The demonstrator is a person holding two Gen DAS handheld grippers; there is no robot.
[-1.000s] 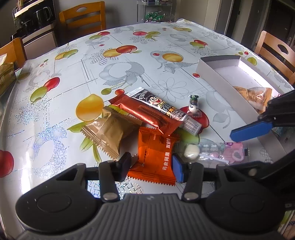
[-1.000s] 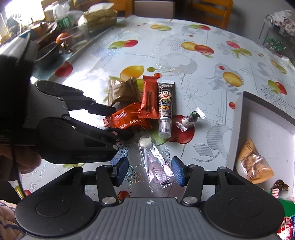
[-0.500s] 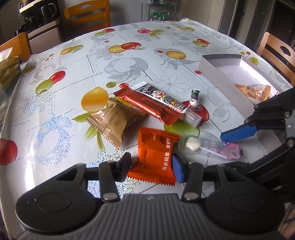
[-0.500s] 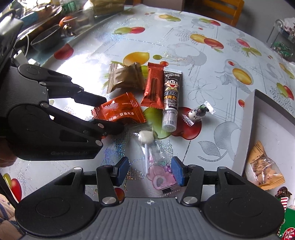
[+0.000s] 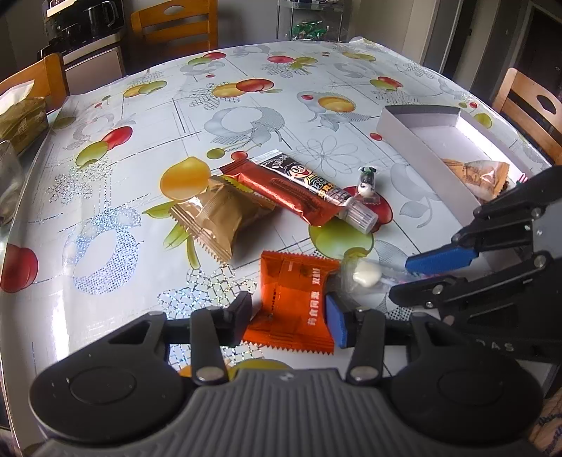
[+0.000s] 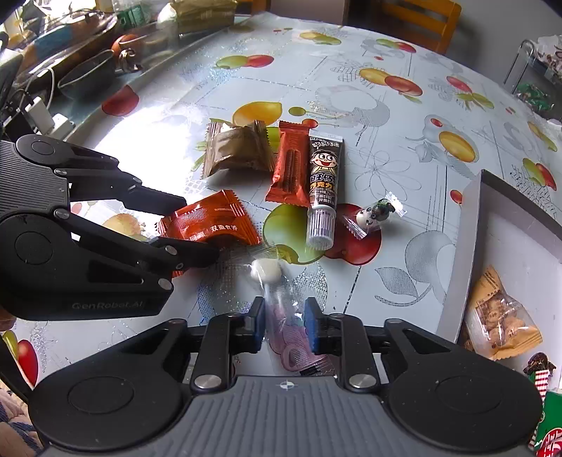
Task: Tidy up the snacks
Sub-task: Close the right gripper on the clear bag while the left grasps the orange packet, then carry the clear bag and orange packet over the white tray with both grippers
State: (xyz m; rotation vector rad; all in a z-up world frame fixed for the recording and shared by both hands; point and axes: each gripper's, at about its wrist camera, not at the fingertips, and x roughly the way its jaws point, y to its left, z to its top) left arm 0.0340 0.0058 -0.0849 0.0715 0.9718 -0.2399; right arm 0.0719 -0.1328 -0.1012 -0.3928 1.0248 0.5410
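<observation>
Snacks lie on a fruit-print tablecloth. My left gripper [image 5: 288, 318] is open and straddles an orange packet [image 5: 298, 298], also seen in the right wrist view [image 6: 210, 221]. My right gripper [image 6: 283, 323] has narrowed around a clear lollipop wrapper [image 6: 277, 306] with a white sweet and pink end; whether the pads touch it is unclear. Beyond lie a tan packet [image 5: 219, 212], a red wafer bar [image 5: 284, 191], a black cartoon tube [image 5: 323, 190] and a small panda candy [image 5: 367, 182]. A white box [image 5: 414, 137] at the right holds a snack bag [image 5: 477, 174].
Wooden chairs [image 5: 175, 21] stand around the table. A tissue pack [image 5: 21, 119] sits at the far left edge. In the right wrist view, bowls and clutter [image 6: 87, 70] lie at the upper left, and more packets [image 6: 541, 404] sit in the box's near corner.
Both grippers have moved forward and lower over the snacks. My right gripper's fingers have closed in around the lollipop wrapper. My left gripper now straddles the orange packet more closely.
</observation>
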